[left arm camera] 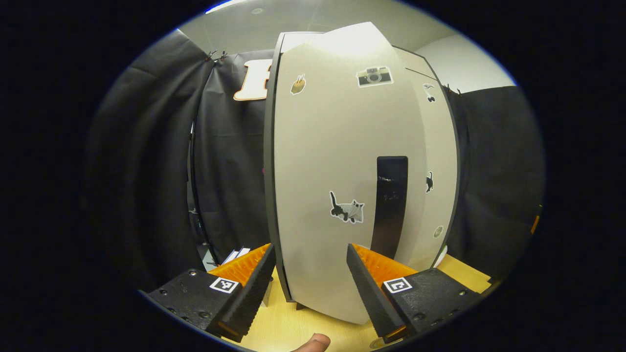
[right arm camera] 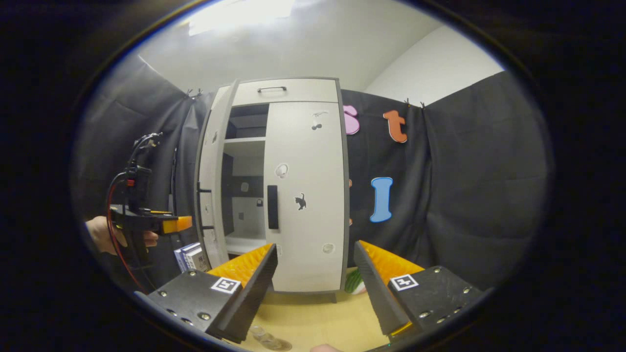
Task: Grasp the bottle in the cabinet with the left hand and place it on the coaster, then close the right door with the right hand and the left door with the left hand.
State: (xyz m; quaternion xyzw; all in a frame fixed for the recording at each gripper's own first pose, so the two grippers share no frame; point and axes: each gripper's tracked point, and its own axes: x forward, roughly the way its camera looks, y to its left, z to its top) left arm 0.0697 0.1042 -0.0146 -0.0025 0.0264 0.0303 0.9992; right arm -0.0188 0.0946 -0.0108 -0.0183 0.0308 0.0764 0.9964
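Tools first: my left tool (left arm camera: 310,266) has its two fingers spread wide apart, with nothing between them. It is right up close to the white cabinet's left door (left arm camera: 342,171), which swings out toward me and has a little cat sticker (left arm camera: 347,208) and a camera sticker (left arm camera: 374,77) on it. The long black handle (left arm camera: 390,205) of that door is just beside my right-side finger (left arm camera: 371,288).

My right tool (right arm camera: 315,271) is spread wide too and holds nothing. It sits farther back, over the pale wooden worktop (right arm camera: 313,318). From there I see the tall white cabinet (right arm camera: 288,90) with its right door (right arm camera: 305,195) shut flat and its left door (right arm camera: 210,186) standing open. The shelves inside look bare from here. My left tool (right arm camera: 168,224) shows off to the side too, in a hand (right arm camera: 100,234), beside the open door.

Something clear and round, maybe the bottle (right arm camera: 266,340), peeks up at the bottom edge on the worktop, but I cannot tell for sure.
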